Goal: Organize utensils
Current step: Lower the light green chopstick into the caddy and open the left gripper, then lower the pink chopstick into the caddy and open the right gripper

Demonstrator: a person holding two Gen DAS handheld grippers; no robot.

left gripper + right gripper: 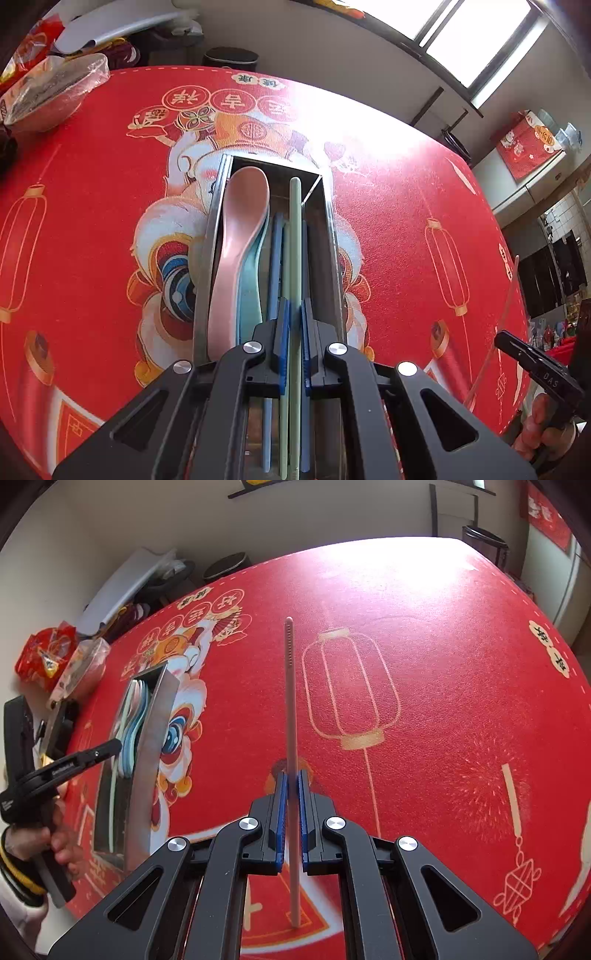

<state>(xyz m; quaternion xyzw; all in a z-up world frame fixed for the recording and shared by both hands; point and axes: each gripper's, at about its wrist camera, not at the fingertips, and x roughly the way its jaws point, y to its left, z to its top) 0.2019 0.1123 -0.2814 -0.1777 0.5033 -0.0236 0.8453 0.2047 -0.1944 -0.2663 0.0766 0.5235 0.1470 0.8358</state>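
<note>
Left gripper: your left gripper (295, 332) was closed on a pale green chopstick (294, 236), pinched partway along its length, directly over the steel tray (207, 236).
Right gripper: your right gripper (291, 812) was closed on a pale pink chopstick (290, 701), held partway along, its grooved tip pointing away over the red bench (443, 664), well apart from the tray.
Tray contents: a pink spoon (240, 236) lay on a teal spoon (251, 288) on one side; blue chopsticks (275, 266) lay beside them, lengthwise.
Handling, chopsticks: judged light, rigid and smooth; a thin round shaft could roll or pivot between flat pads. You took each near mid-length, which should limit swing.
Handling, spoons: likely hard plastic or melamine, light, glossy, apt to slip; the handle is the better hold.
Risk: the green chopstick looked parallel with the tray's long walls; whether it touched the others could not be told.
</note>
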